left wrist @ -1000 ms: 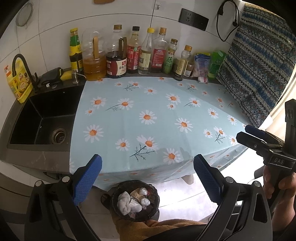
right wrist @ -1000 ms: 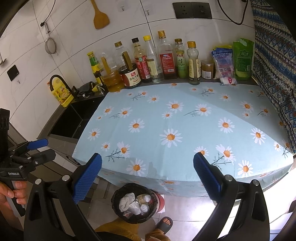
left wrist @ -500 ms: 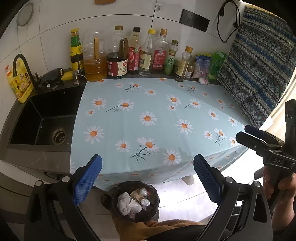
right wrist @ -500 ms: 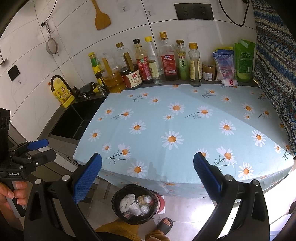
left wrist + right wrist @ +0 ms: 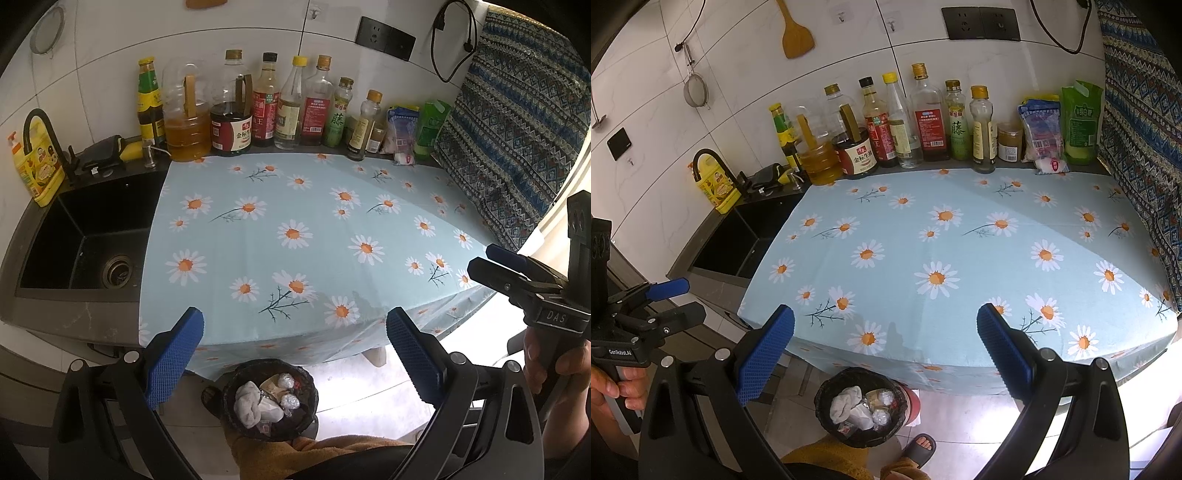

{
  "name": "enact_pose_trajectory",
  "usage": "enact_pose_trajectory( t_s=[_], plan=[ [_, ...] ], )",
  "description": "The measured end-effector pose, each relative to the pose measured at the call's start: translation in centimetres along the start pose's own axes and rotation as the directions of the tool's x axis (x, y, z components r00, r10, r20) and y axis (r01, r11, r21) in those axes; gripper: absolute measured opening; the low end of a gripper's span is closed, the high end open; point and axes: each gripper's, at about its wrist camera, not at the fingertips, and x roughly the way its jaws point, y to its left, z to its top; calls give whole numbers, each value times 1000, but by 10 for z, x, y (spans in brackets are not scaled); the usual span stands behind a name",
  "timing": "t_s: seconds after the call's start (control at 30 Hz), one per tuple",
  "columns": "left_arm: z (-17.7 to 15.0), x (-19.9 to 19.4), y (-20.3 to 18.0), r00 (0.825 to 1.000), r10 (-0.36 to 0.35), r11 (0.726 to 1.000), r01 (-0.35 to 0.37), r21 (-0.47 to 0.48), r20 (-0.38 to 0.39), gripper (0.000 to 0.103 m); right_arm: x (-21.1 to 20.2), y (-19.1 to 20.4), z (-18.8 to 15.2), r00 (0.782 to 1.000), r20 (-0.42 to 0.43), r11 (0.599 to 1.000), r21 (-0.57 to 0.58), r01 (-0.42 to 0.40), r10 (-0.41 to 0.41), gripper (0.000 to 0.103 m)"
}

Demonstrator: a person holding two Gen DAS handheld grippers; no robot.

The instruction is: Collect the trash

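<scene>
A black trash bin (image 5: pixel 270 400) stands on the floor below the counter's front edge, holding white crumpled tissues, wrappers and foil balls; it also shows in the right wrist view (image 5: pixel 862 406). My left gripper (image 5: pixel 294 334) is open and empty, held above the bin in front of the counter. My right gripper (image 5: pixel 885 332) is open and empty, also above the bin. Each gripper shows from the side in the other's view: the right one (image 5: pixel 495 264) at the right, the left one (image 5: pixel 674 299) at the left. The daisy tablecloth (image 5: pixel 295 236) bears no loose trash.
A row of sauce and oil bottles (image 5: pixel 886 125) and packets (image 5: pixel 1043 136) lines the back wall. A black sink (image 5: pixel 85 236) with a faucet lies left of the cloth. A patterned blue fabric (image 5: pixel 517 122) hangs at the right. The person's slippered foot (image 5: pixel 919 445) is beside the bin.
Both grippers have drawn back and risen slightly, so the counter looks a little farther. Both stay open and empty.
</scene>
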Motion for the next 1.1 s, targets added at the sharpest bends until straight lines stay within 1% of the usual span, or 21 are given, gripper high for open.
enact_pose_trajectory(
  t_s=[1.1],
  plan=[
    [-4, 1, -3, 1000, -10, 1000, 10, 17, -6, 96, 0, 4, -1, 1000, -4, 1000, -6, -8, 8, 98]
  ],
)
